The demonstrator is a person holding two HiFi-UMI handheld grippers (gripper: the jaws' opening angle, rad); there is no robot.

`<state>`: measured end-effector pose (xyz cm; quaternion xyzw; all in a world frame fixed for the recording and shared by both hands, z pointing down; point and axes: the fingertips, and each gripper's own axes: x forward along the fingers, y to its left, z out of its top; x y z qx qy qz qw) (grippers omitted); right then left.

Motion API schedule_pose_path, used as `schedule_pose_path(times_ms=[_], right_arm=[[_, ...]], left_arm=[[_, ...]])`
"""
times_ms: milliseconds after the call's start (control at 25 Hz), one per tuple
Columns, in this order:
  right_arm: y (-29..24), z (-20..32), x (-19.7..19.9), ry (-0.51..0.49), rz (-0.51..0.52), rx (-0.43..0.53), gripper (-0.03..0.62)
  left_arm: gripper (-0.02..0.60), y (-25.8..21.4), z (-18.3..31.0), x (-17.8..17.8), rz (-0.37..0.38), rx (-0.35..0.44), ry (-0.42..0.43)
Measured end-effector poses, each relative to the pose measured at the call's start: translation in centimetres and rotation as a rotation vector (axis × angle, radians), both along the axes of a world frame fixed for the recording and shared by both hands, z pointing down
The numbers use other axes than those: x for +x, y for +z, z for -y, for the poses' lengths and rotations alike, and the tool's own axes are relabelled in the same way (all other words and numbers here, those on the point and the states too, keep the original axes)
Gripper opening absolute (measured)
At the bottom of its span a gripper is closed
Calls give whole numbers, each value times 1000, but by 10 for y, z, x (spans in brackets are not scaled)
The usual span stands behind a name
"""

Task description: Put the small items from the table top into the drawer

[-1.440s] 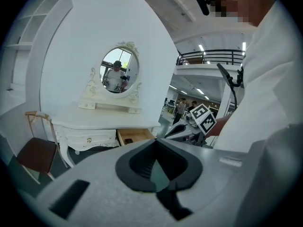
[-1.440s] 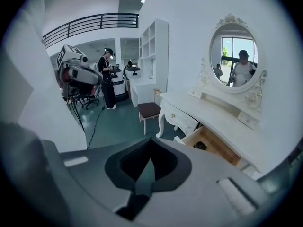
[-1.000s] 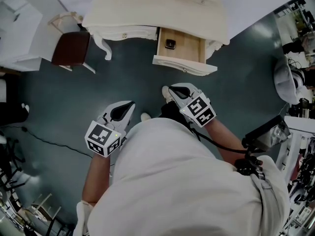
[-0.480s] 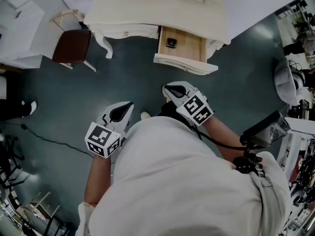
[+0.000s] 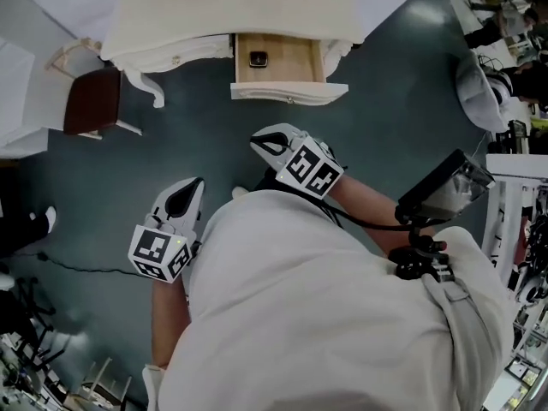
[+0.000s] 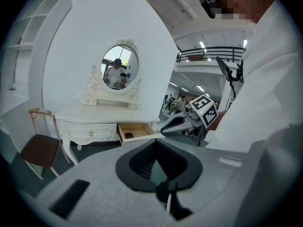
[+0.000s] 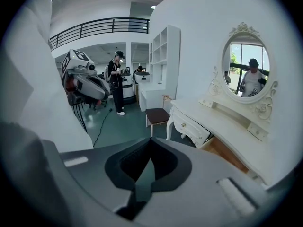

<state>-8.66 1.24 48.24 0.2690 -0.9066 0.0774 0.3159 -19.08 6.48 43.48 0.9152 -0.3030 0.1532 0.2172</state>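
The white dressing table (image 5: 240,7) stands ahead of me with its right drawer (image 5: 278,62) pulled open. A small dark item (image 5: 258,59) lies inside the drawer, also visible as the dark item (image 6: 129,135) in the left gripper view. Both grippers hang low in front of the person's body, well short of the table. My left gripper (image 5: 190,185) is shut and holds nothing. My right gripper (image 5: 261,141) is shut and empty too, pointing toward the drawer. No loose item shows on the table top.
A brown-seated chair (image 5: 90,101) stands left of the table. An oval mirror (image 6: 120,72) sits on the table top. White shelving (image 7: 163,56) lines the wall beyond the chair. A person (image 7: 117,86) stands far off. Equipment racks (image 5: 522,229) crowd the right side.
The head view has swung, so the table and open drawer sit further left. The right gripper has moved up and left toward the drawer. Both grippers stay shut.
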Motion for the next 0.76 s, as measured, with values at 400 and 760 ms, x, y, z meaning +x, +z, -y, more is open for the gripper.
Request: schedule_pose_path(times_ms=[400,760], right_arm=[[1,1,2,13,-2,5,0],[1,5,3,14,-1,18,0]], left_arm=[[0,0,2,2,8,-7,19],[0,0,3,1,17,-10,22]])
